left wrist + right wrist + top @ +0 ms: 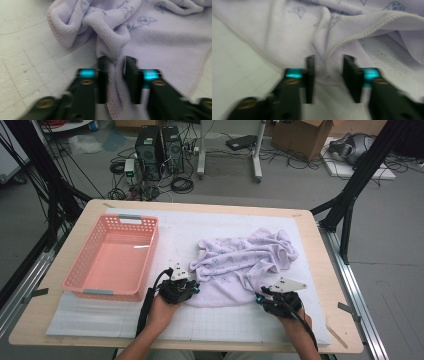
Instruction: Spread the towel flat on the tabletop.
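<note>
Left gripper [192, 287] and right gripper [260, 296] low near the table's near edge, jaws nearly closed

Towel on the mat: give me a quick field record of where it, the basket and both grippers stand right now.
towel: lavender printed towel, crumpled on the white mat, right of centre
basket: pink basket, empty, on the mat's left part, apart from the towel
left gripper: left gripper at the towel's near left edge; jaws pinch a bunched fold
right gripper: right gripper at the towel's near right edge; cloth between jaws, grip unclear in blurred right gripper view
towel lifted: no, lies on the mat
</note>
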Demonstrator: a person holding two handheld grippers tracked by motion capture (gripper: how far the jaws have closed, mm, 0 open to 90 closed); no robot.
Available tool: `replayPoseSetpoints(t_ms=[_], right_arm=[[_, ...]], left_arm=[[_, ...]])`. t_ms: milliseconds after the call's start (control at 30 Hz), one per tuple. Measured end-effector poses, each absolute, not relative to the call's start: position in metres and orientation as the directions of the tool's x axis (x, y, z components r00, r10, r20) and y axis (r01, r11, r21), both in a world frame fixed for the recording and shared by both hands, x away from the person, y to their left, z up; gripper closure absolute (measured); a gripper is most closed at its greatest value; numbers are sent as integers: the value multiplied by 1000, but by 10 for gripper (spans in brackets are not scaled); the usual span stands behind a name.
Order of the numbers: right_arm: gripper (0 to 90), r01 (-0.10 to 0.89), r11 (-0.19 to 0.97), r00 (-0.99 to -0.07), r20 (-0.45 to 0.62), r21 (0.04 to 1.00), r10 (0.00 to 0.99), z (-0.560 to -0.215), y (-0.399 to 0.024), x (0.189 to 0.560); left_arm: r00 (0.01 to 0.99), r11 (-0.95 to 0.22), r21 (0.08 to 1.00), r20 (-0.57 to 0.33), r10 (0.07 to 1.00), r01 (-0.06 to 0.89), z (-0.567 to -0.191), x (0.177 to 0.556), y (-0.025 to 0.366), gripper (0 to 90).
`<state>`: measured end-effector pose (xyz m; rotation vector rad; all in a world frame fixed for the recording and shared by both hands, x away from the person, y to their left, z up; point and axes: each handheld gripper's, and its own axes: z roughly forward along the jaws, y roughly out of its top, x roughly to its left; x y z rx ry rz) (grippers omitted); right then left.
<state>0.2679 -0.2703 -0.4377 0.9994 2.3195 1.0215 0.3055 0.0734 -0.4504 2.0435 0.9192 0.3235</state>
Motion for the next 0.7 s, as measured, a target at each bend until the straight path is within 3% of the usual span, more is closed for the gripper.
replayPoseSetpoints(t_ms=[67,233,400,467,600,700], right_arm=[[858,463,460,-643,-71,758,763,-438,-271,279],[869,573,280,-466,25,771,885,-435,-295,303],[858,672,166,-281,41,721,959,-444,-326,320],[777,668,144,-261,49,730,964,-444,-333,319],[708,632,107,-247,69,768,966,-436,-347,304],[712,594,104,-265,72,798,961,-428,-351,288]], left_arm=[[700,-376,790,-92,709,485,-450,304,75,822],[675,-333,803,-114,729,495,-448,305,87,823],[670,-342,799,-100,735,494,-450,307,87,817],[664,-331,801,-107,740,498,-451,306,86,770],[652,-303,809,-126,748,504,-448,302,91,547],[670,-304,818,-129,731,488,-444,297,93,536]])
